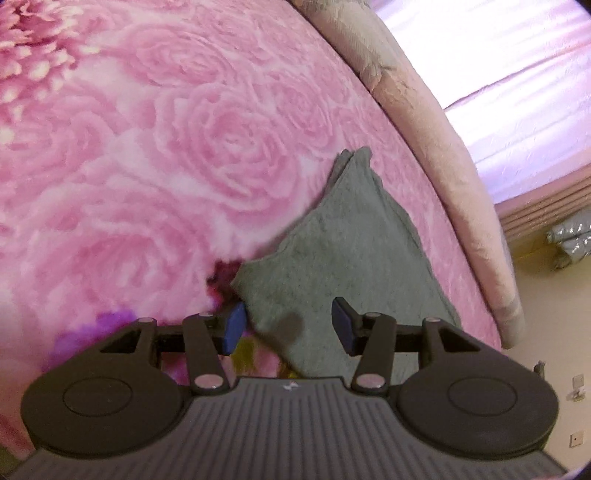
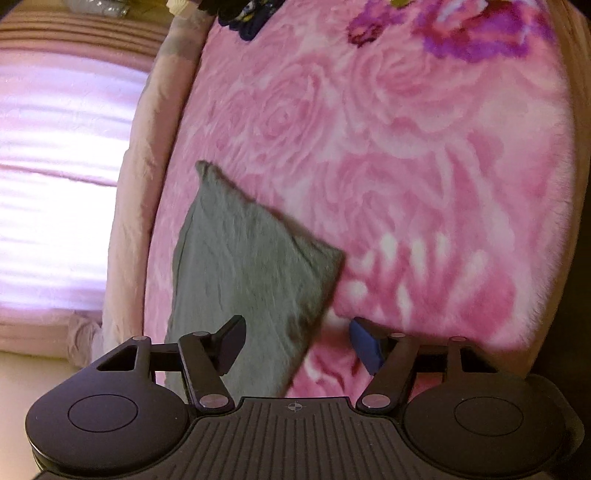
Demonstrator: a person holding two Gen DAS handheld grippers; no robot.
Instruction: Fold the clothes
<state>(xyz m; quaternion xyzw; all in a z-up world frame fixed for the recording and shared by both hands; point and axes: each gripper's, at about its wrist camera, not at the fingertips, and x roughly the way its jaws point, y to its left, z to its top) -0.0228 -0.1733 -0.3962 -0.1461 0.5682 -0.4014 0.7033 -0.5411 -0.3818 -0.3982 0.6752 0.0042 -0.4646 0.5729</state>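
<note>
A folded grey-green garment (image 1: pixel 332 258) lies on a pink rose-patterned blanket (image 1: pixel 166 147), near the bed's edge. My left gripper (image 1: pixel 288 326) is open, its blue pads spread over the garment's near end, nothing between them. In the right wrist view the same garment (image 2: pixel 243 266) lies flat, a narrow end pointing away. My right gripper (image 2: pixel 299 349) is open above the garment's near corner and holds nothing.
A pale pink padded bed rim (image 1: pixel 443 140) runs beside the garment, with a bright curtained window (image 1: pixel 517 74) beyond it. A dark patterned pile of clothes (image 2: pixel 243 18) lies at the far end of the blanket (image 2: pixel 406 166). A silver bag (image 1: pixel 570 240) sits on the floor.
</note>
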